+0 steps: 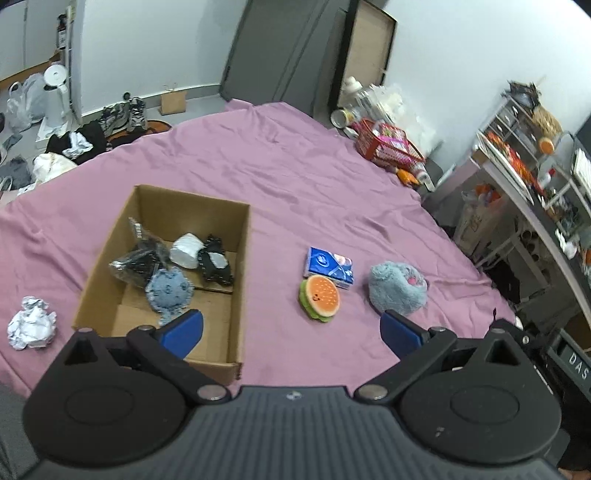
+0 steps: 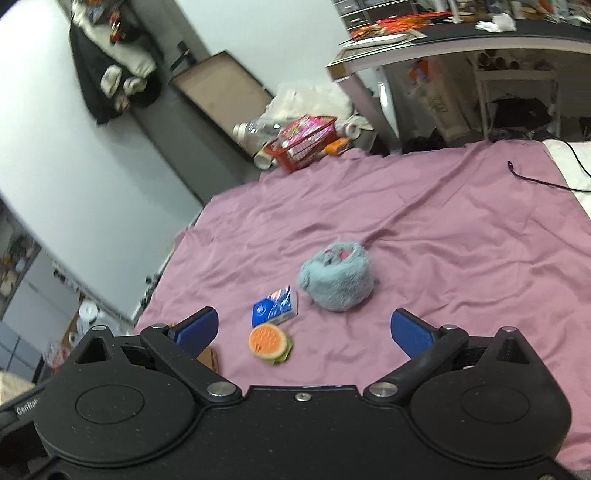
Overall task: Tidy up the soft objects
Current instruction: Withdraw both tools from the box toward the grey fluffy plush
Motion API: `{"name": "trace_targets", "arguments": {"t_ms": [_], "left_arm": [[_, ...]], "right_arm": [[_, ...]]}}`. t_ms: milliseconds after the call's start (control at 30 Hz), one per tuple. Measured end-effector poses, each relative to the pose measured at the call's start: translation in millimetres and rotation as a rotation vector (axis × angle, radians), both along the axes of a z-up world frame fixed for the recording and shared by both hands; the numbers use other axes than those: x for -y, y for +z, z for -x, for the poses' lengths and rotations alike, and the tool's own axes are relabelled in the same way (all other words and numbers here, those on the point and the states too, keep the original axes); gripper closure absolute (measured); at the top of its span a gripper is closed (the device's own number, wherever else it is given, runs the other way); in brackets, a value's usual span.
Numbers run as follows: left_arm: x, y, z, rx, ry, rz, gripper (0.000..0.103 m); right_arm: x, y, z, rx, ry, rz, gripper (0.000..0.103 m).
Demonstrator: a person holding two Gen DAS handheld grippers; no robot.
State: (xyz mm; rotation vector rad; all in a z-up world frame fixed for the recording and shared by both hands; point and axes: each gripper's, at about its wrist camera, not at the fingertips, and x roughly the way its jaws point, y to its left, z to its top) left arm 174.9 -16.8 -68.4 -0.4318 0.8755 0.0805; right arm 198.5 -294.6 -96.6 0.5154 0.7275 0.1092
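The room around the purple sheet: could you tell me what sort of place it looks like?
Probably a lived-in bedroom or small flat, not a lab. The purple sheet seems spread over a bed, shoes and clothes lie on the floor, and a cluttered desk stands alongside.

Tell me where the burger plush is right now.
The burger plush lies on the purple sheet, outside and to the right of the cardboard box, just below the blue tissue pack and left of the fluffy blue toy.
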Motion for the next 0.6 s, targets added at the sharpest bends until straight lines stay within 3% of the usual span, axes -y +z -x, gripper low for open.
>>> {"name": "trace_targets", "arguments": {"t_ms": [400,533,600], "left_arm": [[49,-23,-30,-0.008,-0.076,-0.081,0.004],[64,-30,-46,-0.022,-0.080,-0.085,0.012],[71,-33,-53,-0.024,-0.084,-0.089,0.014]], "right_arm": [[18,-25,-16,-0.009,0.015,-0.034,0.007],[34,-39,-28,-0.045,-0.023,-0.090,0.007],[41,-46,-34,-0.067,-0.042,-0.125,0.012]]}}
